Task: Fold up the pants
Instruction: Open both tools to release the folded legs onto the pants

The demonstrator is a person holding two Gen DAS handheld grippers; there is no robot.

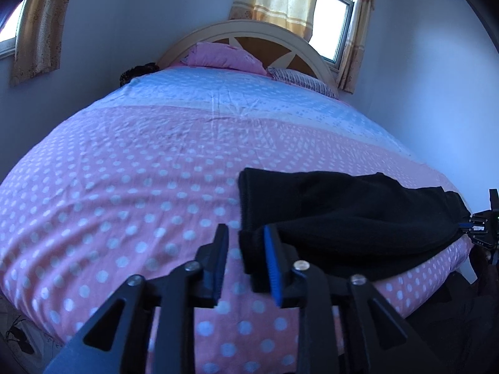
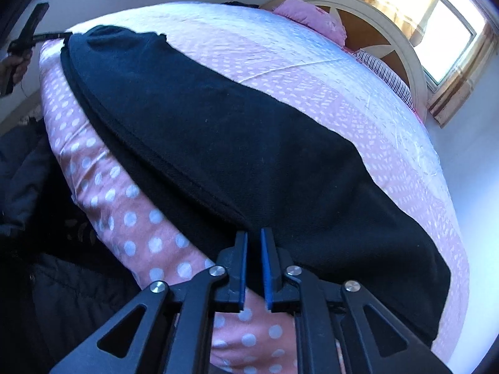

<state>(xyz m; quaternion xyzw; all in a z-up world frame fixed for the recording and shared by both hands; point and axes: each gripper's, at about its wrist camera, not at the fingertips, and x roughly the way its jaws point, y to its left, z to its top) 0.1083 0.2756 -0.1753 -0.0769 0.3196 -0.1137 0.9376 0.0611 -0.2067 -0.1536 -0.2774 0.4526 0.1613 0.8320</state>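
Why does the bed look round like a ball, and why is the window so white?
Left wrist view: the fisheye lens bends the bed into a dome, dark corners ring the picture, and the window glares white. Right wrist view: the same bulge, the window is washed out, and the black pants show little detail.

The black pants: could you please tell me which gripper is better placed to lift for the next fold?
Probably the right gripper: its fingers look closed on the edge of the black pants. The left gripper is open, with the corner unclamped between its fingers.
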